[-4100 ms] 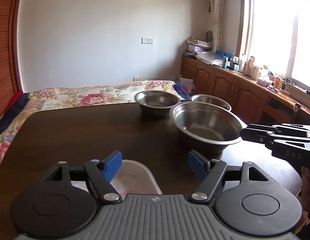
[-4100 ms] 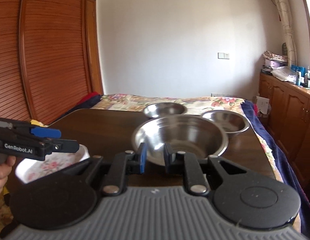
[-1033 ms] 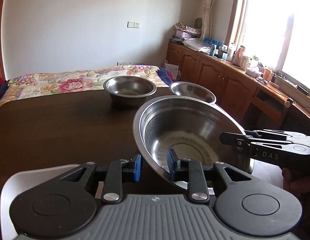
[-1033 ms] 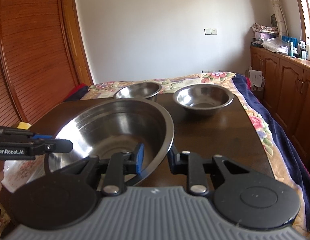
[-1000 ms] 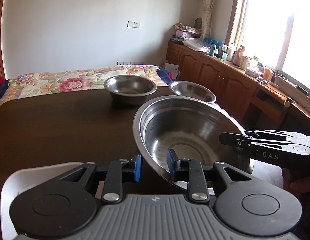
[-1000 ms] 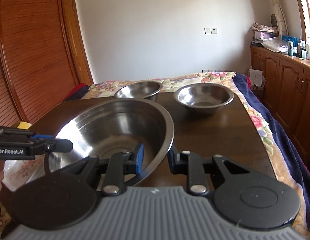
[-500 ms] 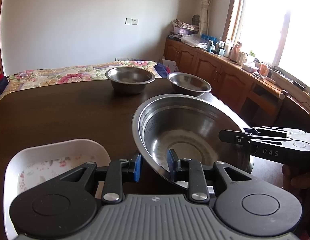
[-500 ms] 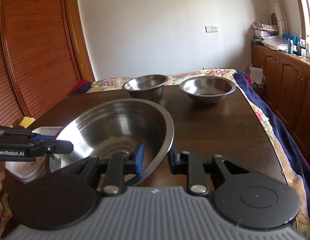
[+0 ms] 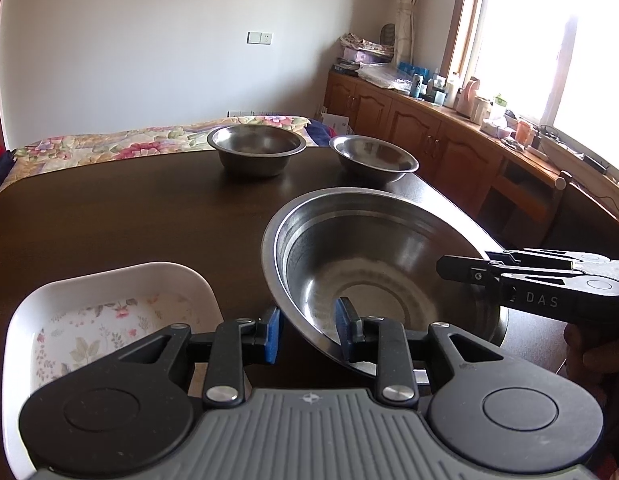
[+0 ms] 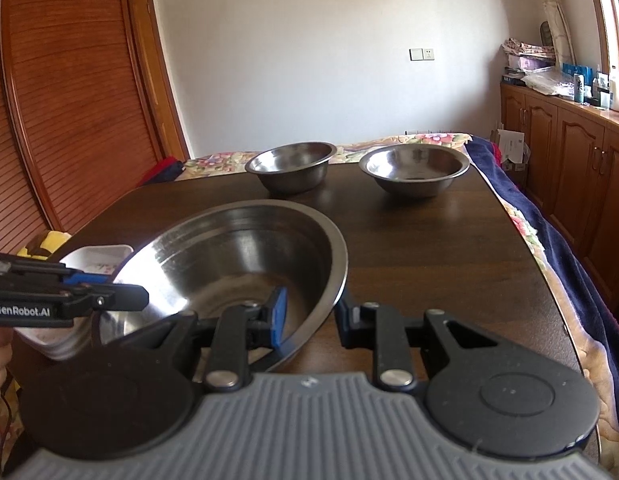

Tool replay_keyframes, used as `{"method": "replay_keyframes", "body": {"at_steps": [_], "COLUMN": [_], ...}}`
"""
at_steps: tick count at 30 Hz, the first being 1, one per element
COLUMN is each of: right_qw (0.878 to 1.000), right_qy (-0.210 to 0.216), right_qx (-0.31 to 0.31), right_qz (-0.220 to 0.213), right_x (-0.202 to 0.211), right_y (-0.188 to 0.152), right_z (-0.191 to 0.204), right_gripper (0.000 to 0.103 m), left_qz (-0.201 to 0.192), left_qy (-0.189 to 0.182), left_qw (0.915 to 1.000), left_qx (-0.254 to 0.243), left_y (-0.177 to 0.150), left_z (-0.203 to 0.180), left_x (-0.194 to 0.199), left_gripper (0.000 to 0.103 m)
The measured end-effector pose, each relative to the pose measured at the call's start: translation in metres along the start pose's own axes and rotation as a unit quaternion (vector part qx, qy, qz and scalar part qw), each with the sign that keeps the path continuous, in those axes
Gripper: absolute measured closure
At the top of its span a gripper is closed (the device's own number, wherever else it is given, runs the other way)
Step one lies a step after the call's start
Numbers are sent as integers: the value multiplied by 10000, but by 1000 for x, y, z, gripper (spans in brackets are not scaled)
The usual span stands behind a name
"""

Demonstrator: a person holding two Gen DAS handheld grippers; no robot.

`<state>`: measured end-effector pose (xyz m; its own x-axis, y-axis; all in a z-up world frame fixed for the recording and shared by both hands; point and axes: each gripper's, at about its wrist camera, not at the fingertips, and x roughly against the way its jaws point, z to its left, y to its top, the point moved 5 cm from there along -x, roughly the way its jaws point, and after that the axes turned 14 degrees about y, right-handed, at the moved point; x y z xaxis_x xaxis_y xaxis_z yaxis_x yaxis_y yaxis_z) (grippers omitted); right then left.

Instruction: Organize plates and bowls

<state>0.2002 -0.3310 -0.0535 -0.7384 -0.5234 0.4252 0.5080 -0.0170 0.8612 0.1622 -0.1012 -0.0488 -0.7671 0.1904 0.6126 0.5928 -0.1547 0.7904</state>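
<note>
Fingers of the left gripper and right gripper each pinch opposite rims of one large, tilted stainless-steel bowl, held above the dark wooden table. Beside it lies a white floral rectangular dish, apparently partly beneath the bowl's edge. Two smaller steel bowls stand well apart at the far edge, unobstructed.

Our right gripper pinches the near rim of the large steel bowl, our left gripper its left rim, two smaller bowls standing far across the dark table.
</note>
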Motion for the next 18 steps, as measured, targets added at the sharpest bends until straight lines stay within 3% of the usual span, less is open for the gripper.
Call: {"method": "replay_keyframes", "body": {"at_steps": [13, 18], "right_qw": [10000, 9999], "right_qy": [20, -77], "right_qx": [-13, -20], "right_qz": [-21, -62], "right_x": [0, 3], "right_y": [-2, 0], "right_z": [-1, -3], "right_gripper": [73, 64], "left_qz": [-36, -69], "left_qy": [-43, 21], "left_qw": [10000, 10000], "left_qx": [2, 8], "left_y": [-3, -2], "left_z": [-1, 1], "left_x": [3, 6], "left_gripper": [69, 64]}}
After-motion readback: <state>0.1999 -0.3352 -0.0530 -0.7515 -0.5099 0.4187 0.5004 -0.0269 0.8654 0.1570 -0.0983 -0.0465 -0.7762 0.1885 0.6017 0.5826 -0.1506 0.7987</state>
